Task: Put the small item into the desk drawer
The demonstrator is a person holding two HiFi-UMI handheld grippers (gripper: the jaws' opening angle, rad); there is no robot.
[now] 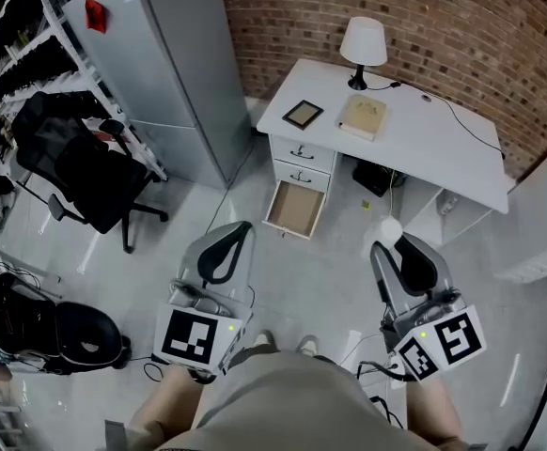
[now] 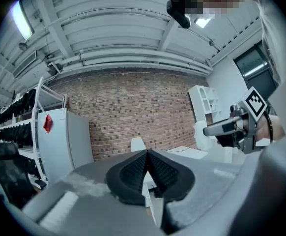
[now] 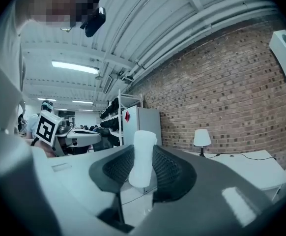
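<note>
The head view looks steeply down from above the person onto the floor (image 1: 330,275), with the left gripper (image 1: 242,229) and right gripper (image 1: 393,241) close at the bottom and the desk (image 1: 424,134) farther ahead against the brick wall (image 1: 443,17). Each gripper view sits just behind its own jaws, facing roughly level towards that wall and taking in the ceiling (image 2: 133,28). All three share the desk, lamp (image 1: 362,43) and grey cabinet (image 1: 161,73); each gripper view catches the other gripper at its edge
</note>
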